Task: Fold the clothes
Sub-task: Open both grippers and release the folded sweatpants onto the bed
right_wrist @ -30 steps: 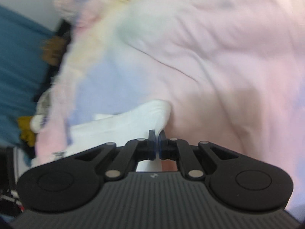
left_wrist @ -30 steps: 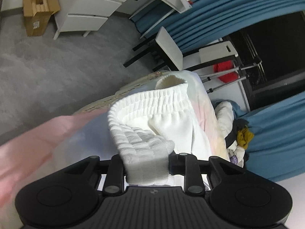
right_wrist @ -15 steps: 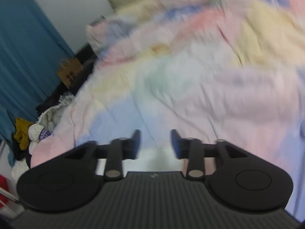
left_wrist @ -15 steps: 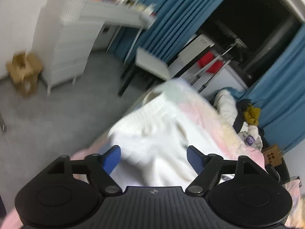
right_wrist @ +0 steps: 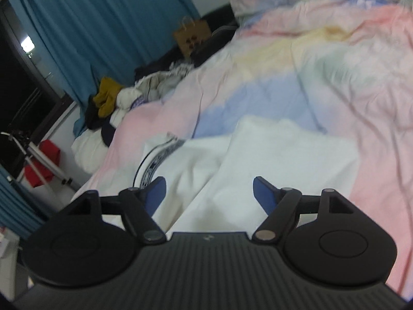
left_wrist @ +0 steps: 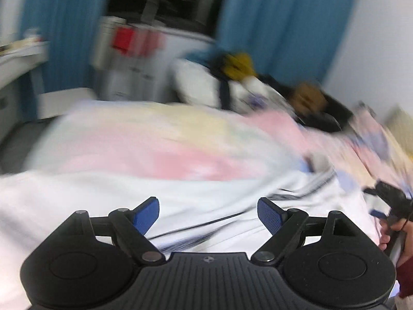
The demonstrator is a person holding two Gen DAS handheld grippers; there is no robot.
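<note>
Both my left gripper [left_wrist: 207,213] and right gripper [right_wrist: 209,192] gape wide, holding nothing. The white garment [right_wrist: 271,155] lies on the bed [right_wrist: 335,64], laid in flat panels — if another fold is due, I'd pinch matching corners and keep the edges aligned. Only my left view, though blurred, shows my other hand [left_wrist: 396,232]; the right shows the patterned trim [right_wrist: 152,165] sharply.

The white garment [right_wrist: 271,155] is soft matt cloth lying on a crumpled pastel cotton-like duvet [right_wrist: 348,82], the right gripper [right_wrist: 208,191] is matt black ribbed plastic with blue textured pads [right_wrist: 262,190], and a brown paper bag [right_wrist: 192,36] stands behind.
</note>
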